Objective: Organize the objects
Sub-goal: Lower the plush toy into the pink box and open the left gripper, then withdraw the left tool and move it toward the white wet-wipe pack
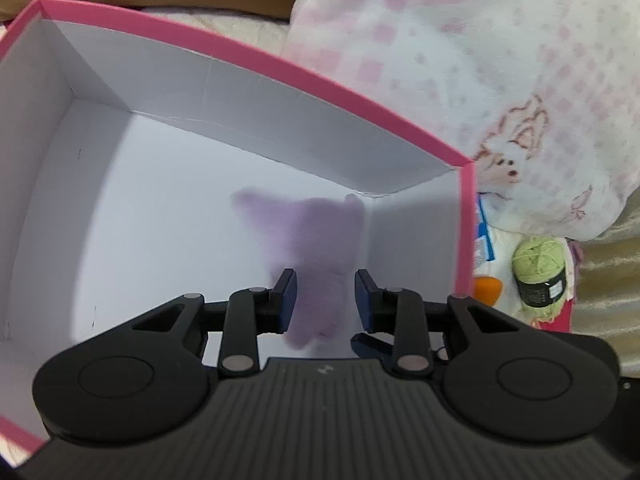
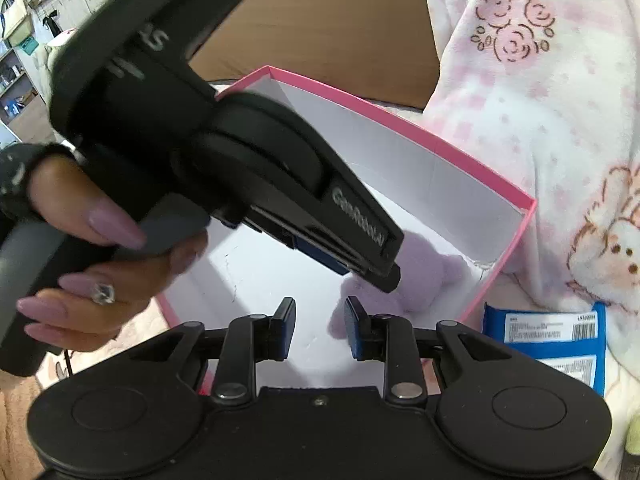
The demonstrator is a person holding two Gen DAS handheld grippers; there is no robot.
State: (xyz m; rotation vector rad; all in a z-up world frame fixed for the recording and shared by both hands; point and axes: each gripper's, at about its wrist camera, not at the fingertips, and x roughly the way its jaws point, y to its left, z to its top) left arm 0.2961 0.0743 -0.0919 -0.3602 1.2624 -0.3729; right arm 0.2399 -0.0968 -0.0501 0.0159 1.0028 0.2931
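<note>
A pink box with a white inside lies open. A blurred purple plush toy is inside it near the right corner, below my left gripper, which is open with its pads either side of the toy's lower end and a gap at each pad. In the right wrist view the left gripper reaches into the box just over the plush. My right gripper is open and empty at the box's near edge.
A green yarn ball with a black label and an orange object lie right of the box. A blue packet with white labels lies there too. A pink-patterned white blanket is bunched behind, on a soft cream surface.
</note>
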